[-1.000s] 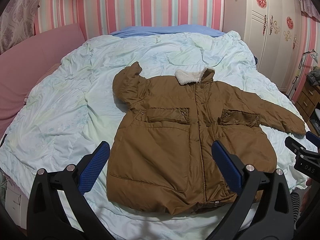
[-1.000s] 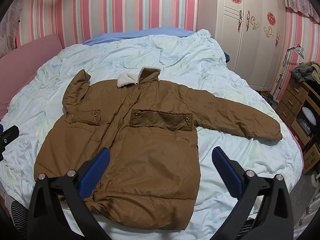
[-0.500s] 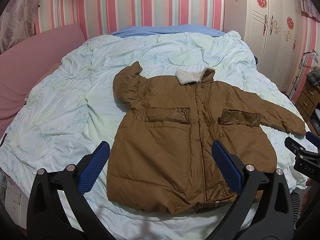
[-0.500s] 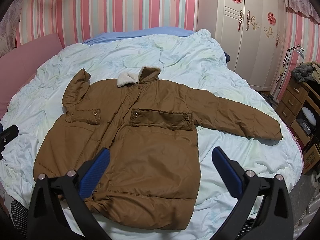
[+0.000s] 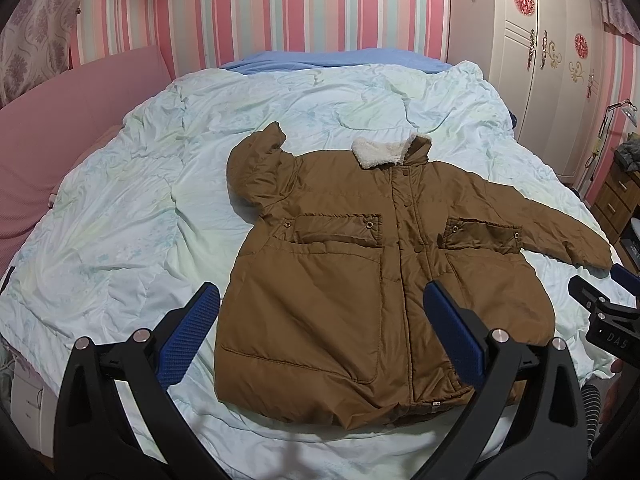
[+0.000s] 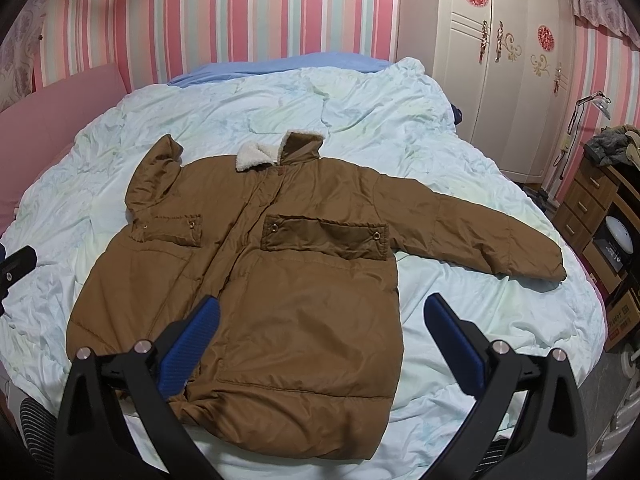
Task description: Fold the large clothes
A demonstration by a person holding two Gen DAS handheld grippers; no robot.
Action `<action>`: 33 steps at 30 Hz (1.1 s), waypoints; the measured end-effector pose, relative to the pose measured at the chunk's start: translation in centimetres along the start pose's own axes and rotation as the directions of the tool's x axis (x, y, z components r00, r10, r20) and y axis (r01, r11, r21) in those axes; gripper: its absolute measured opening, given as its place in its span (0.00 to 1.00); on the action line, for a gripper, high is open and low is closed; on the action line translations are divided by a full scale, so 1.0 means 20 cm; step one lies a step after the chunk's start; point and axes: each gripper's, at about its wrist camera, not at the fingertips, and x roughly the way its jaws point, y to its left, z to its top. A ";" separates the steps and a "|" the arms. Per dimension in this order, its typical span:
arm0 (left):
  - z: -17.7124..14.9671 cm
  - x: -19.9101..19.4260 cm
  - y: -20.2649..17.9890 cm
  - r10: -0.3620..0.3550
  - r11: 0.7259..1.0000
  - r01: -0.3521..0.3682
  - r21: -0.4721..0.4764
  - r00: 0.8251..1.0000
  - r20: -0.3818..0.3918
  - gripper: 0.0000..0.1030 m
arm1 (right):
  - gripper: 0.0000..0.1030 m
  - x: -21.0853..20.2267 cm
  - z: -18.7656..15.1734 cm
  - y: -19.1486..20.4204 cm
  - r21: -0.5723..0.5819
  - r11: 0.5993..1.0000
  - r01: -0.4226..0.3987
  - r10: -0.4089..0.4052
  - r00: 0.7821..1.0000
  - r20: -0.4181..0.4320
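Observation:
A brown padded coat (image 5: 352, 280) (image 6: 280, 280) with a white fleece collar (image 5: 380, 154) (image 6: 258, 156) lies front up on the bed, buttoned shut. Its right-hand sleeve (image 6: 480, 228) stretches out flat; the other sleeve (image 5: 260, 164) is bunched up by the shoulder. My left gripper (image 5: 320, 336) hovers open above the coat's hem, holding nothing. My right gripper (image 6: 320, 340) is also open and empty over the hem's right half. The right gripper's tip (image 5: 600, 312) shows at the left wrist view's right edge.
The bed carries a rumpled pale green quilt (image 5: 160, 200) (image 6: 480, 320) with a blue sheet (image 5: 340, 58) at its head. A pink headboard pad (image 5: 60, 120) runs along the left. A white wardrobe (image 6: 500, 60) and a wooden drawer unit (image 6: 592, 208) stand to the right.

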 end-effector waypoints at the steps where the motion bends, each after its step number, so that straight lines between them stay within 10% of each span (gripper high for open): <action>1: 0.00 0.00 0.00 0.001 1.000 -0.001 0.001 1.000 0.000 0.97 | 0.99 0.00 0.00 0.00 0.000 1.000 0.001 -0.001 1.000 0.000; 33: 0.01 0.03 0.02 -0.005 1.000 0.005 -0.005 1.000 -0.010 0.97 | 0.99 0.02 -0.02 -0.02 -0.005 1.000 -0.001 0.001 1.000 -0.011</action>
